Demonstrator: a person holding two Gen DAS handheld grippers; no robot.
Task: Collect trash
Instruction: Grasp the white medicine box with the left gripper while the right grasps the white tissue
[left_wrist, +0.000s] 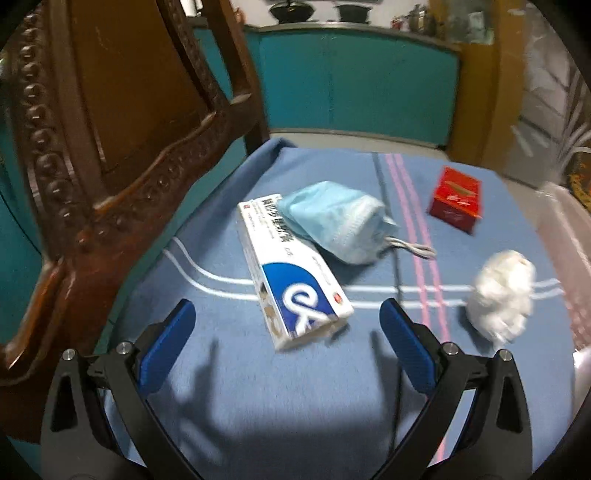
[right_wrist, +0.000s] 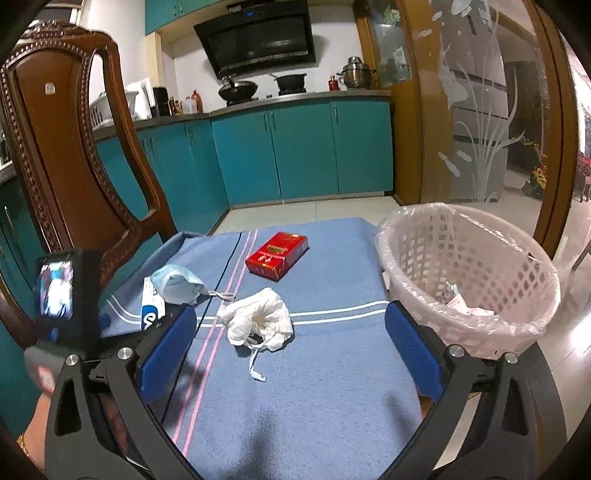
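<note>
Left wrist view: your left gripper (left_wrist: 288, 314) stands with its blue fingers (left_wrist: 168, 343) wide apart and holds nothing. It hangs over the blue cloth (left_wrist: 258, 406) covering the surface. The near end of the white and blue carton (left_wrist: 295, 273) lies between the finger tips, untouched. A crumpled blue face mask (left_wrist: 336, 225) rests against the carton's far end, its ear loop trailing to the right. A red box (left_wrist: 456, 199) sits well apart toward the far right. A wad of white tissue (left_wrist: 502, 291) lies just right of your right-hand finger; this view is blurred there. A carved wooden chair (left_wrist: 110, 129) rises at the left edge.

Right wrist view: your right gripper (right_wrist: 290, 321) is likewise spread and empty. The white tissue (right_wrist: 258, 319) lies between its finger tips on the cloth (right_wrist: 314, 387), a loose string trailing toward the camera. The red box (right_wrist: 277, 254) lies beyond it. The mask (right_wrist: 177, 284) and carton (right_wrist: 151, 306) lie at the left, behind the left finger. The lined pink bin (right_wrist: 472, 266) stands at the cloth's right edge, some scraps visible inside. Your other device (right_wrist: 66, 291) and a hand (right_wrist: 37, 424) show at lower left.
</note>
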